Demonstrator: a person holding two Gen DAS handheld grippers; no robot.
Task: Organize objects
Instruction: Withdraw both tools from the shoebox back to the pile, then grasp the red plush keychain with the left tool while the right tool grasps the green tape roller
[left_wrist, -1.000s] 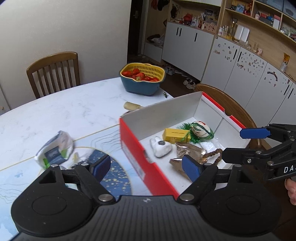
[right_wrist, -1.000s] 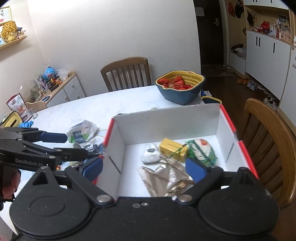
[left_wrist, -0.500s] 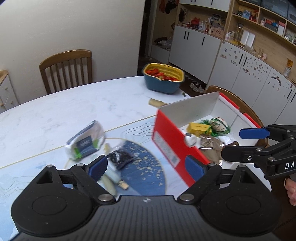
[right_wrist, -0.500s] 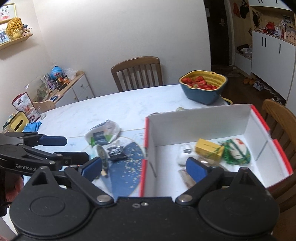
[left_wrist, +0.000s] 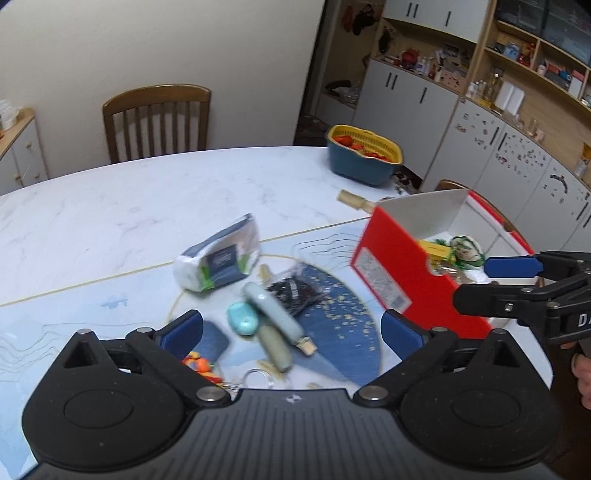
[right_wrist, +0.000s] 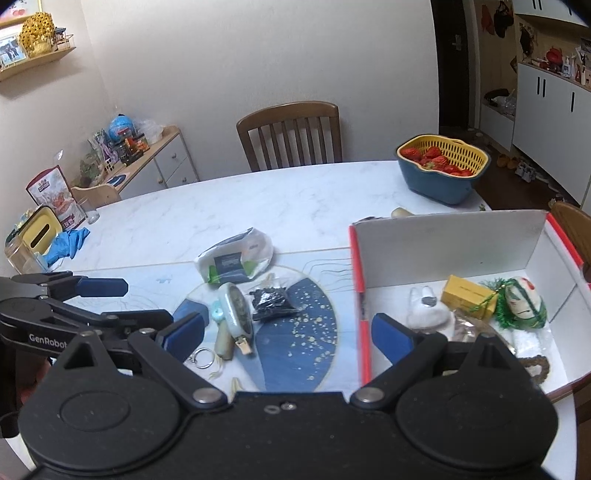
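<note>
A red box with a white inside (right_wrist: 443, 236) stands on the right of the table and holds a yellow carton (right_wrist: 467, 295), a white plush (right_wrist: 428, 310) and a green-and-white ornament (right_wrist: 521, 302). Left of it, on a blue round mat, lie a tissue pack (left_wrist: 218, 258), a pale green case (left_wrist: 273, 314), a teal item (left_wrist: 242, 323) and a black bag (left_wrist: 295, 291). My left gripper (left_wrist: 291, 332) hovers above these loose items, its jaws opening with nothing between them. My right gripper (right_wrist: 288, 334) is open and empty over the mat beside the box's red wall.
A blue-and-yellow basket of strawberries (right_wrist: 441, 170) sits at the far right of the table. A wooden chair (right_wrist: 291, 136) stands behind the table. A blue glove (right_wrist: 68, 243) and a yellow tissue box (right_wrist: 37, 232) lie at the left edge. A key ring (right_wrist: 201, 358) lies near me.
Both grippers have moved left, from over the box to over the loose items on the mat. The left jaws stand wider than before.
</note>
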